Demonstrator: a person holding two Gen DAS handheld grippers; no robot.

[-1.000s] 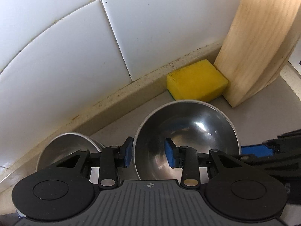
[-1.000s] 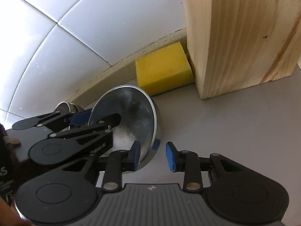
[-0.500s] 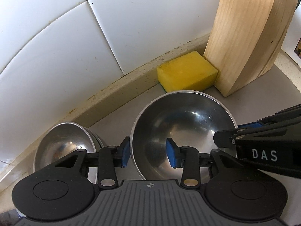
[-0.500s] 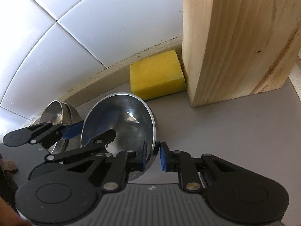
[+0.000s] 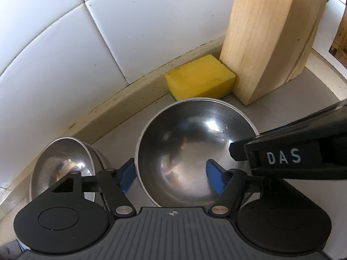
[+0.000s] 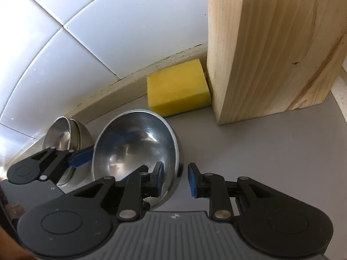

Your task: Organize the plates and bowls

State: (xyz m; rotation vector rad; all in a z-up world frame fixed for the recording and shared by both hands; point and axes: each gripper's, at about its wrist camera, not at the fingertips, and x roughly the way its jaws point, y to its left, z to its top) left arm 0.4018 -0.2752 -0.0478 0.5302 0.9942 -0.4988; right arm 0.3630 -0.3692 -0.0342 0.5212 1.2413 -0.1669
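In the left wrist view, the left gripper point(image 5: 171, 174) has just been opening: its jaws stand wide, one blue pad outside the near-left rim of the large steel bowl point(image 5: 195, 149) and one inside, neither pressing on the metal. The bowl sits on the grey counter point(image 5: 288, 106) just in front of the yellow sponge point(image 5: 200, 77) and beside the upright wooden block point(image 5: 266, 36). The step looks like a release of this bowl; next would be lifting the jaws clear without dragging the rim. A smaller steel bowl point(image 5: 61, 164) at the left seems nested in another, but the gripper body cuts off its lower part. In the right wrist view, the right gripper point(image 6: 174, 178) has also just been opening, though only a little: its jaws straddle the bowl's point(image 6: 134, 149) right rim, with a gap showing on the outer side, so the hold appears let go. Whether the inner pad touches the metal is hard to tell. The left gripper point(image 6: 82, 159) hides the bowl's far rim.
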